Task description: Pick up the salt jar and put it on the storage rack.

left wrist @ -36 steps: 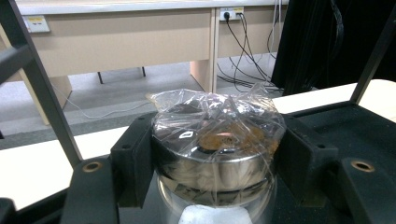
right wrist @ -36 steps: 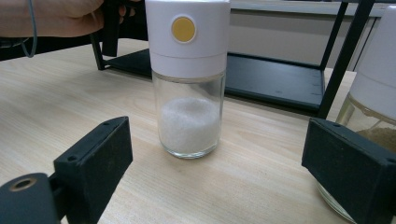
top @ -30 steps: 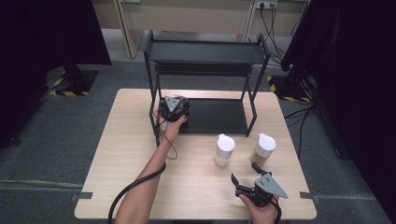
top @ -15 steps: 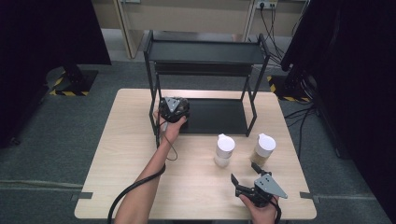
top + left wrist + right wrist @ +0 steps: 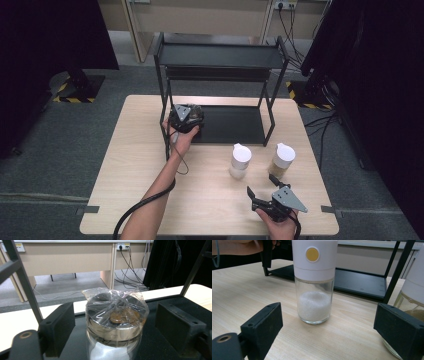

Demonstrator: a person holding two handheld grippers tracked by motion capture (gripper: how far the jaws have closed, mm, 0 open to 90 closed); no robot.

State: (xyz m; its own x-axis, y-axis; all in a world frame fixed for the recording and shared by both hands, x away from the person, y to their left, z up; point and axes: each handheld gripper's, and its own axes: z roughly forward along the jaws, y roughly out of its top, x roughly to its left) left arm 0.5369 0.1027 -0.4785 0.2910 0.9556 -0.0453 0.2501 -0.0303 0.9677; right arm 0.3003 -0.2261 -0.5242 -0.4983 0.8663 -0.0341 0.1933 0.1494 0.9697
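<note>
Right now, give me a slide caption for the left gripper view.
Open fingers flank a plastic-wrapped jar on the black shelf.

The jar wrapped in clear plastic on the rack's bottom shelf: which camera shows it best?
The left gripper view: the plastic-wrapped jar stands close up between the open left tongs, which have just been opening. In the high view the hand and tongs cover it. The right gripper view faces a white-capped shaker instead.

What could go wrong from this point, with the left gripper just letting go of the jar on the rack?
1. The left gripper's fingers have just been opening around the plastic-wrapped glass jar with a metal lid on the black metal rack's bottom shelf; pulling back askew could catch it and tip it.
2. The right gripper faces the white-capped glass shaker of white powder with the second white-capped glass shaker of brown powder alongside; a finger might knock that.
</note>
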